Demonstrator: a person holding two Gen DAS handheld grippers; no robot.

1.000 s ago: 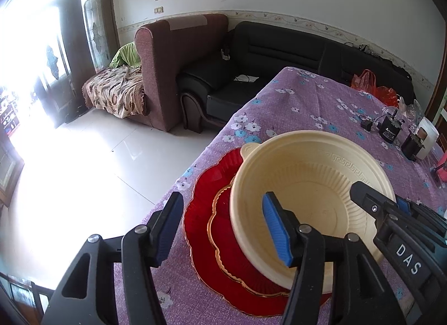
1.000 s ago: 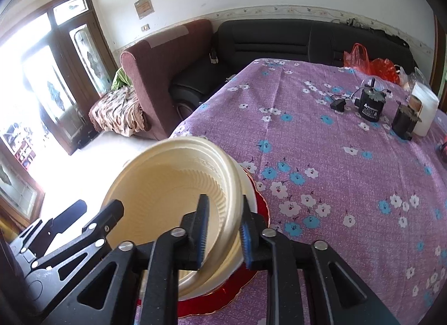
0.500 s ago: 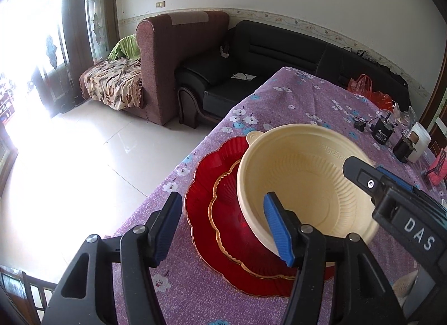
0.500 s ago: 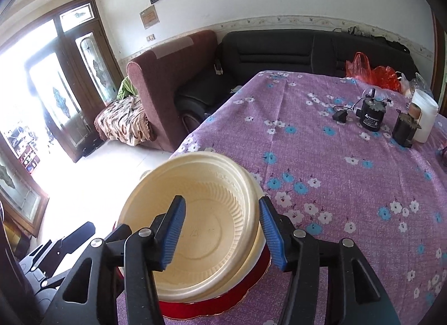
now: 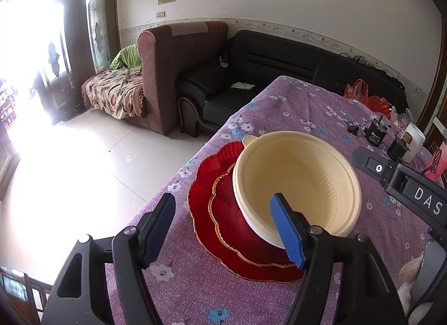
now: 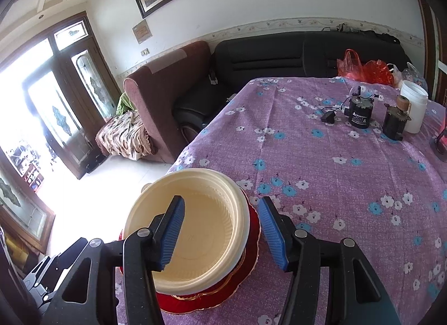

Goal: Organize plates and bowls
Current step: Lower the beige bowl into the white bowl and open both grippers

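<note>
Left gripper is spread wide and its jaws are opening, nothing pinched; the cream bowl sits just past its right finger. Right gripper is at a medium spread with the bowl's near rim between the pads, not squeezed.

Only the left view shows the stack properly: small red gold-rimmed plate on the big red plate, bowl on top, plus the right gripper's black body marked DAS. The right view mostly hides the plates under the bowl, but gives the far right of the purple tablecloth better: two black motors, white tub, red bags.

Bowl looks empty, on the near left table edge.
</note>
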